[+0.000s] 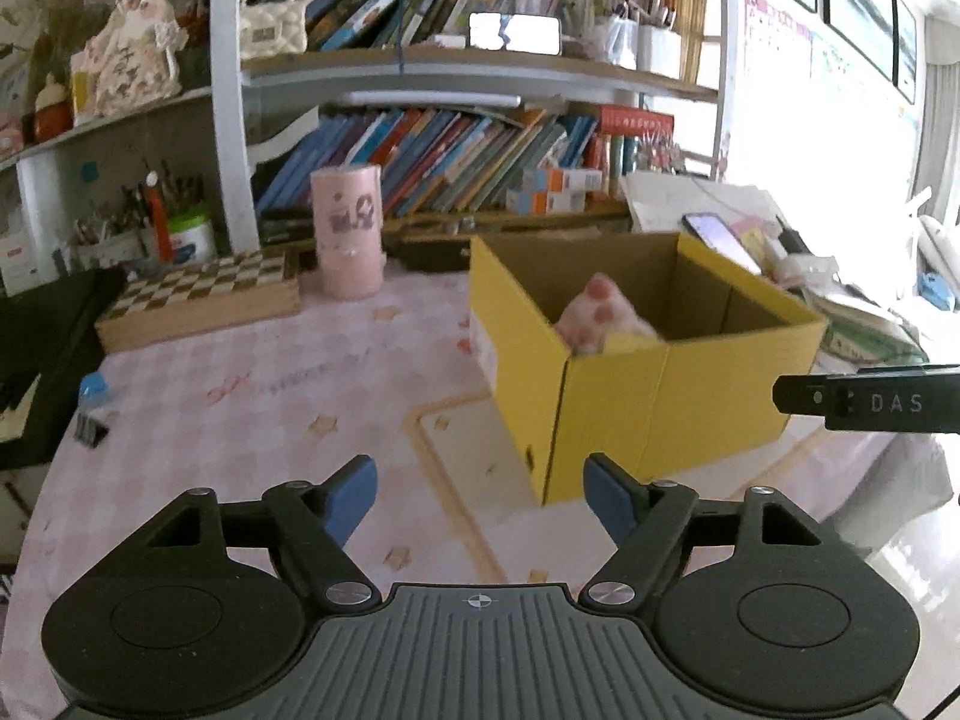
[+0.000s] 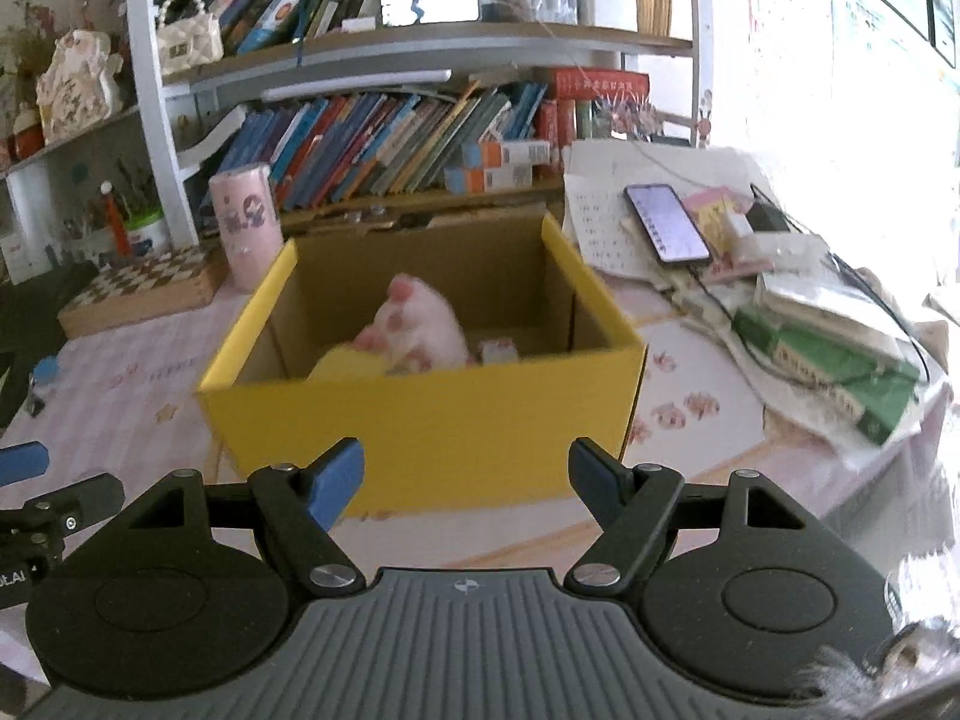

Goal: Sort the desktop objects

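Note:
A yellow cardboard box [image 1: 654, 402] [image 2: 432, 420] stands open on the pink tablecloth. Inside it lie a pink-spotted white plush toy [image 1: 600, 312] [image 2: 414, 324], a yellow thing [image 2: 348, 365] and a small white item [image 2: 498, 351]. My left gripper [image 1: 480, 498] hovers open over the cloth, short of the box's near left corner, with nothing between its blue pads. My right gripper [image 2: 465, 483] stands open just in front of the box's near wall, also empty. A part of the right gripper [image 1: 870, 402] shows at the right edge of the left wrist view.
A pink cylinder [image 1: 348, 234] and a wooden chessboard box [image 1: 198, 300] stand at the back left. A small blue item [image 1: 96, 390] and black binder clip [image 1: 90, 429] lie at the left. A phone [image 2: 666, 222], papers and green books [image 2: 828, 360] crowd the right. Bookshelves rise behind.

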A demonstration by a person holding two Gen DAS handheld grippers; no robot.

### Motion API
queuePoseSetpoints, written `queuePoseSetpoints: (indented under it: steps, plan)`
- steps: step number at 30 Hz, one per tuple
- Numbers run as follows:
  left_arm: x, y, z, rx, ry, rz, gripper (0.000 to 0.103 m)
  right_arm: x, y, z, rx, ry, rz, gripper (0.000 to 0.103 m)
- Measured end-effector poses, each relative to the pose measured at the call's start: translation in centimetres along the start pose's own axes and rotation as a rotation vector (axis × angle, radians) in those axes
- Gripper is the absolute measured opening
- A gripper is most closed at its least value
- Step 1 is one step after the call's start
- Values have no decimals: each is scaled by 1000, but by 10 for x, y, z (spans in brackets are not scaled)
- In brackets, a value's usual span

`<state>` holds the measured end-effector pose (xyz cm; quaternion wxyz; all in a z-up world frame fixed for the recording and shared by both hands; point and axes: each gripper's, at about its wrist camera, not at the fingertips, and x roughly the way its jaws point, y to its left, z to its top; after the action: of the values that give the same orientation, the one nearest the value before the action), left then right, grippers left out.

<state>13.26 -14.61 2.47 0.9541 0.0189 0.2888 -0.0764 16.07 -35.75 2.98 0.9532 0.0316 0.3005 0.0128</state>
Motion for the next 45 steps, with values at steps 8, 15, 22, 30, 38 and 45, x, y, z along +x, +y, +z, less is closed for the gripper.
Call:
queuePoseSetpoints:
  steps: [8,15,22,30,38,45]
  plan:
    - [-22,28,-25,16,41,-1,82,-20,41,-36,13,59,-1,74]
    - [-41,55,-41,3,59,2,83,-37,82,-61,-10,95,32,74]
    - [-63,83,-57,-13,63,15,86,-49,119,-75,-44,106,69,74]
    - [-84,109,-72,-19,70,37,86,-59,157,-91,-70,117,114,74]
    - [-102,135,-85,-37,70,73,86,-65,190,-100,-102,120,159,74]
    - [-115,156,-92,-70,57,112,86,-68,218,-103,-154,112,208,75]
